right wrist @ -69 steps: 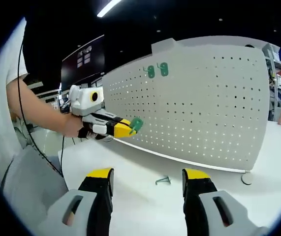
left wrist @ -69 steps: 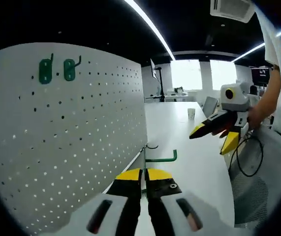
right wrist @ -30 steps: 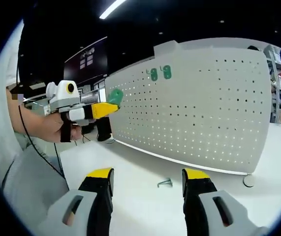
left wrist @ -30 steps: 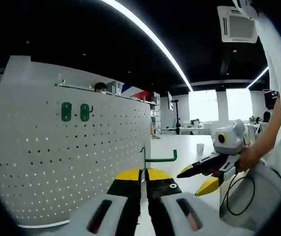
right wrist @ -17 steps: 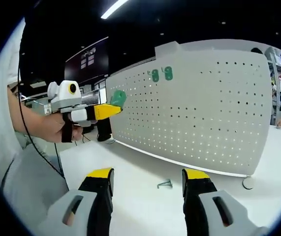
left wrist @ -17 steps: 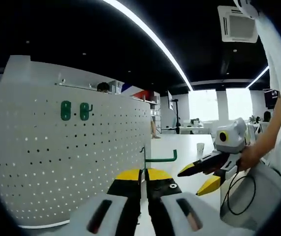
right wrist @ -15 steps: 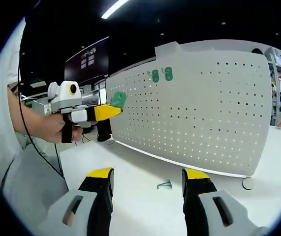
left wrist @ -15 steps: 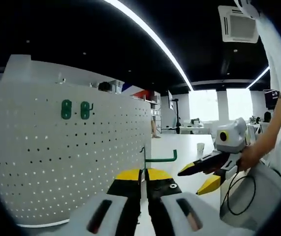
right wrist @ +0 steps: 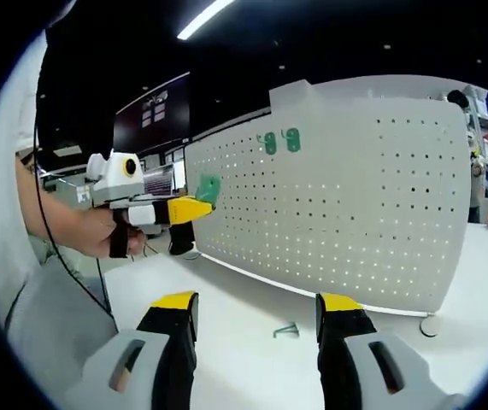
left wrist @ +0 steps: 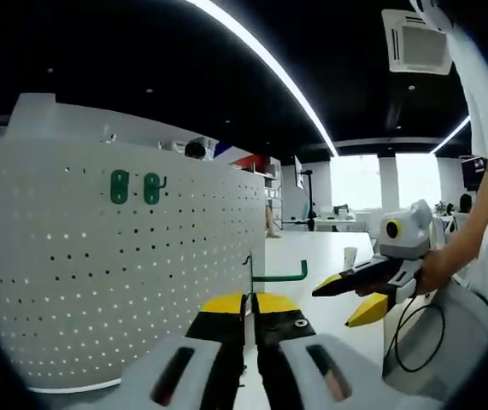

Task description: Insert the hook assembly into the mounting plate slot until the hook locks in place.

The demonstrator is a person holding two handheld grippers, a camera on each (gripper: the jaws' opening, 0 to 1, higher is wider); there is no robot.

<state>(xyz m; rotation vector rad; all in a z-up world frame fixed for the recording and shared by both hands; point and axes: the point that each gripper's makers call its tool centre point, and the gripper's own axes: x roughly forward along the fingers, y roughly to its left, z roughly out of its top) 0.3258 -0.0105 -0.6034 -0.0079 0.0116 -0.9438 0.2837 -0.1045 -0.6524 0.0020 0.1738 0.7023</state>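
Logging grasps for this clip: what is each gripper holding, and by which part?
The left gripper grips a green hook at its near end. The right gripper is open and holds nothing.

Dark ceiling (left wrist: 141, 51), light strips (left wrist: 261, 64), seemingly windows (left wrist: 372, 179)

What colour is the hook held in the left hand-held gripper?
Green: the hook shows best in the right gripper view, clamped in the left hand-held gripper.

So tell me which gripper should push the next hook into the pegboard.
Left. The left gripper is shut on the green hook close to the pegboard; the right gripper is open and empty.
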